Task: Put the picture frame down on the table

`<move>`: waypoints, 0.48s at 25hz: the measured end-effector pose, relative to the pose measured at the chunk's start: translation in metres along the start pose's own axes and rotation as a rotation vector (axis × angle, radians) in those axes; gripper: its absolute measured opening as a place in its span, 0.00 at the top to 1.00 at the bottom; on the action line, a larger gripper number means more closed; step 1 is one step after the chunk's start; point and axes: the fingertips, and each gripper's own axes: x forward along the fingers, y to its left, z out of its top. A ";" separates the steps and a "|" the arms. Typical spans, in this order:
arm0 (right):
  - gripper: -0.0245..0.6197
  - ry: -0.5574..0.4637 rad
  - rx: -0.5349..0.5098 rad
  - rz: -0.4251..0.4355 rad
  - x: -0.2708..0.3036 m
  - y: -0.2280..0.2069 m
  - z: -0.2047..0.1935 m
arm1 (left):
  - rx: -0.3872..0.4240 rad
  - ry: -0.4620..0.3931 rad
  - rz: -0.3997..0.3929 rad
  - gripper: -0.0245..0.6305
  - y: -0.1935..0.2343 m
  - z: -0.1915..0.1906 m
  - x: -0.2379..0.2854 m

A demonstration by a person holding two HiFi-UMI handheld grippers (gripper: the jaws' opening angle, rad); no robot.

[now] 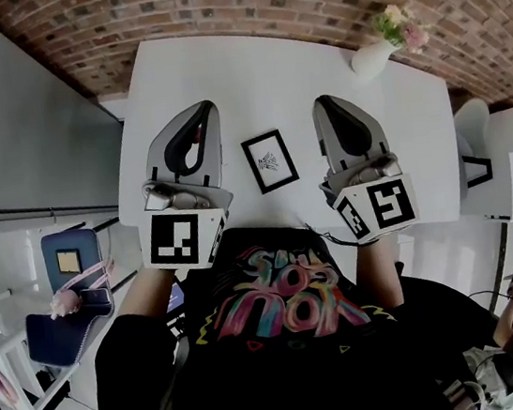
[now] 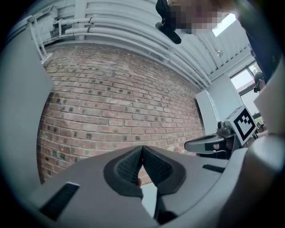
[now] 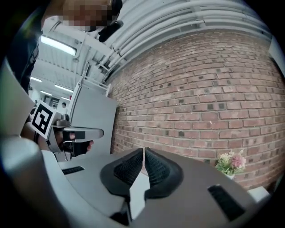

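Fingers (image 2: 128,167) of the left gripper (image 2: 142,148) are pressed together on nothing, and so are those of the right gripper (image 3: 144,151). Between both grippers, the picture frame (image 1: 269,160) lies on the white bench (image 1: 266,70). A flower vase (image 1: 375,54) stands far right.

Picture frame (image 1: 269,160) on table (image 1: 267,75); vase (image 1: 373,58) behind, right

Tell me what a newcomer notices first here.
A small black picture frame lies on the white table, between the shut, empty left claw and right claw. A white vase of flowers stands at the table's far right corner, before the brick wall.
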 end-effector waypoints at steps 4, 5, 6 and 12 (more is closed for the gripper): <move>0.93 -0.023 0.011 -0.024 -0.013 -0.005 0.000 | 0.015 -0.014 -0.023 0.93 -0.011 0.003 0.001; 0.93 -0.026 0.010 -0.024 -0.015 -0.005 -0.001 | 0.016 -0.013 -0.029 0.93 -0.013 0.002 0.001; 0.93 -0.028 0.005 -0.023 -0.016 -0.006 -0.002 | 0.015 -0.014 -0.035 0.93 -0.014 0.001 0.002; 0.93 -0.017 -0.002 -0.014 -0.016 -0.009 -0.010 | 0.030 -0.026 -0.036 0.93 -0.018 0.001 0.003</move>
